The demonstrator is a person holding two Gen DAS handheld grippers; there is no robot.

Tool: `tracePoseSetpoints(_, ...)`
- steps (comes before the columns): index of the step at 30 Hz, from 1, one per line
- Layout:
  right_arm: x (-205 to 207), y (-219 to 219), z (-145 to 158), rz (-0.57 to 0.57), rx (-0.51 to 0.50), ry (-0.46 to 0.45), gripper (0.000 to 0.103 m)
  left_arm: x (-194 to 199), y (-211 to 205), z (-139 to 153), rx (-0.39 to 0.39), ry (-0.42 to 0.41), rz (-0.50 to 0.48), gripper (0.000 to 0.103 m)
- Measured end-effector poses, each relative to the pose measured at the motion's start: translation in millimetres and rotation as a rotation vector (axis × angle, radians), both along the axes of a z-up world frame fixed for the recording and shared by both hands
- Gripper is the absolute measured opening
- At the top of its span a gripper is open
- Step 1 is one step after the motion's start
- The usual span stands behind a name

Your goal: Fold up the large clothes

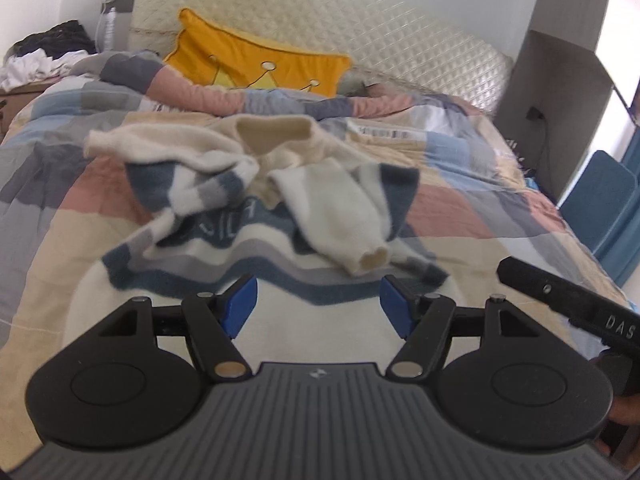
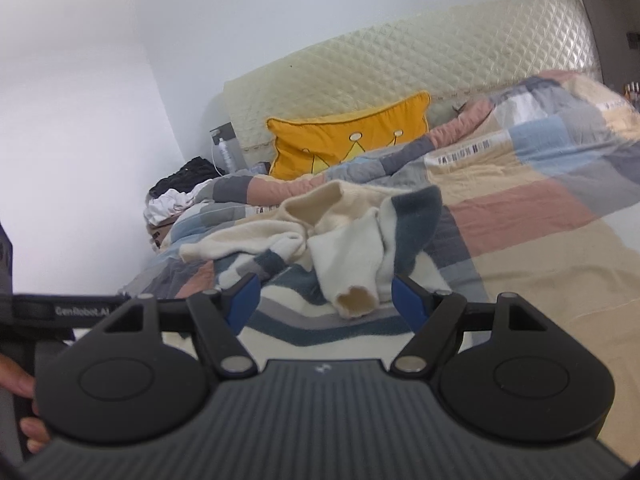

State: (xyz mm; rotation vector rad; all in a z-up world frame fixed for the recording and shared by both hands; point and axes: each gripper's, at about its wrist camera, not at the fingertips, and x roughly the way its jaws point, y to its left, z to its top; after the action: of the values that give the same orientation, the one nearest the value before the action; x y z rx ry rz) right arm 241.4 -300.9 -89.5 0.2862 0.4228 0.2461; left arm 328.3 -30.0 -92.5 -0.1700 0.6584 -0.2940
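A cream sweater with blue, grey and white stripes lies crumpled on the bed, collar toward the headboard. One cream sleeve crosses its middle, cuff open toward me. My left gripper hovers open over the sweater's near hem with nothing between its blue pads. In the right wrist view the same sweater sits ahead. My right gripper is open too, just before the sleeve cuff. The right gripper's black body shows at the left view's right edge.
A patchwork quilt covers the bed. A yellow crown cushion leans on the quilted cream headboard. Clothes are piled on a bedside stand at far left. Blue furniture stands to the right of the bed. A hand holds the left gripper's handle.
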Motion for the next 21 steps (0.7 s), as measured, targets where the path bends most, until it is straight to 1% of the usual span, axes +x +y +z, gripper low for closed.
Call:
tracePoseSetpoints(2,7.7,-2.3,-6.6,-0.016,-0.005,0.016,0.076,5.3,1.9,-9.4,-0.003,0.011,0.011,0.072)
tracePoseSetpoints(6,20.8,-7.3,-15.9,-0.042,0.018,0.036,0.076,19.4,8.6,-24.9,0.01,0.051,0.046,0.072)
tracePoseSetpoints(12,42.5,-9.8,-32.5,-0.071,0.057,0.074,0.076,29.9,22.4,-51.2,0.012,0.076,0.094,0.072)
tracePoseSetpoints(16,50.7,-5.5,-40.8,-0.065,0.041,0.094,0.076,35.5,26.8,-73.0,0.024,0.105,0.114,0.072)
tracePoseSetpoints(21,57.1,-2.5,-48.1,-0.069,0.031,0.105,0.076,44.0,28.0,-95.6,0.047,0.176,0.115,0.072)
